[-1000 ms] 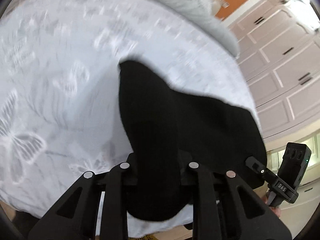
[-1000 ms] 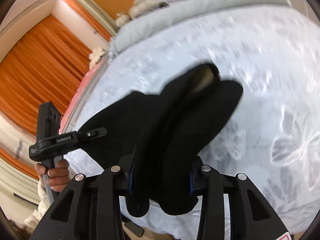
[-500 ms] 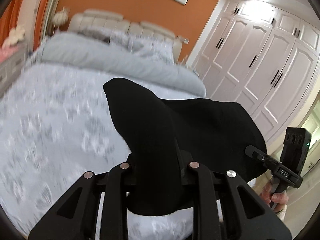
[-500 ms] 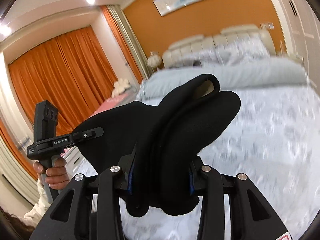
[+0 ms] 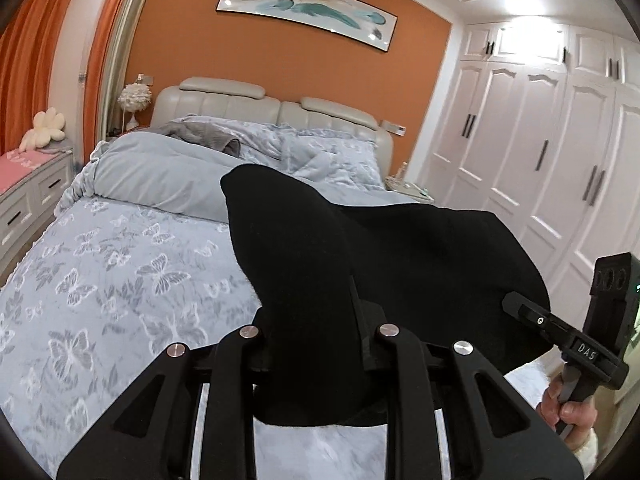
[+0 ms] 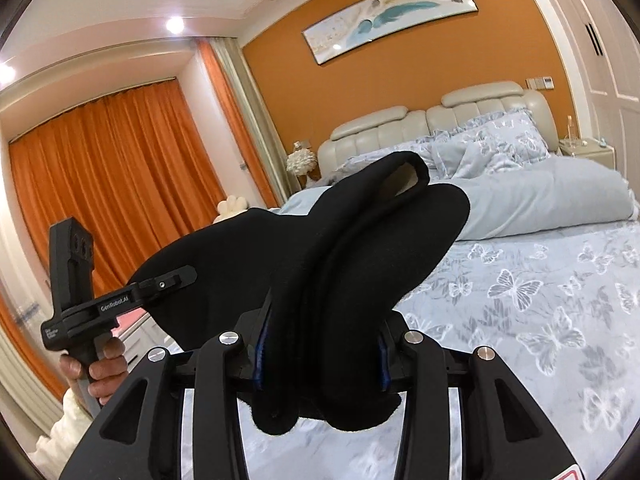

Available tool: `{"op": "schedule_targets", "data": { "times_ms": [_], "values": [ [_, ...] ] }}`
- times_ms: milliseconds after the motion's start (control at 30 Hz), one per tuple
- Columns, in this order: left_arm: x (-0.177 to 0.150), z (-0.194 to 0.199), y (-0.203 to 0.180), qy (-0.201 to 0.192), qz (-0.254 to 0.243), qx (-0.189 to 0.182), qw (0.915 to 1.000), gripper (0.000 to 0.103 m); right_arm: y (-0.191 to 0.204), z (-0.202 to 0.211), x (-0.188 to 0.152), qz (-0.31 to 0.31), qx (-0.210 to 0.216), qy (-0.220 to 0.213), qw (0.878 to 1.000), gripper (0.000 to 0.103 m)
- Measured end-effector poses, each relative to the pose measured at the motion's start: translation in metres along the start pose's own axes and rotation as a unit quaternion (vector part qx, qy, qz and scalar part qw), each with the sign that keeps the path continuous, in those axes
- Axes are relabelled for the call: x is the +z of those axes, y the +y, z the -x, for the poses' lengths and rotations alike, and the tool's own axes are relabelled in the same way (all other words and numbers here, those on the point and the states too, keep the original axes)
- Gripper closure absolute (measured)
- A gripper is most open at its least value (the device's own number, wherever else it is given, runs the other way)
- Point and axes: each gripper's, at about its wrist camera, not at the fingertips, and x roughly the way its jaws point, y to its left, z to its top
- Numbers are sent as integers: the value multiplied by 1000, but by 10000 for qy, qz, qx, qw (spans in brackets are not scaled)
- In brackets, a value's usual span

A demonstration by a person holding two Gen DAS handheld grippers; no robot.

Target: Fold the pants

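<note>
Pants (image 5: pixel 400 264), black and bunched, hang in the air over the near end of the bed (image 5: pixel 120 280), stretched between the two grippers. Their long run lies across the foot of the bed, side to side, with a loose folded end poking up toward the headboard (image 5: pixel 240 108).

The left gripper (image 5: pixel 316 344) is nearly closed, its jaws pinching a thick fold of the cloth. The right gripper (image 6: pixel 320 348) is closed on a fatter wad of the same cloth, which bulges out above and below the jaws.

The bed wears a pale blue cover with grey butterflies. At its head lie a rolled blue quilt (image 5: pixel 160 180) and pillows (image 5: pixel 328 156). Behind the headboard is an orange wall with a long picture (image 5: pixel 308 12). White wardrobe doors (image 5: pixel 540 140) stand beside the bed on one side and orange curtains (image 6: pixel 120 168) hang on the other.
</note>
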Motion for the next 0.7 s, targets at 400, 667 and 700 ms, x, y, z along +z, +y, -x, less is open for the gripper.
{"op": "schedule_targets", "data": {
  "times_ms": [400, 667, 700],
  "values": [
    [-107, -243, 101, 975, 298, 457, 9937, 80, -153, -197, -107, -1064, -268, 916, 9897, 65],
    [-212, -283, 147, 1355, 424, 863, 9861, 35, -214, -225, -196, -1863, -541, 1495, 9695, 43],
    [-209, -277, 147, 1371, 435, 916, 9854, 35, -207, -208, -188, -1788, -805, 1285, 9721, 43]
  ]
}}
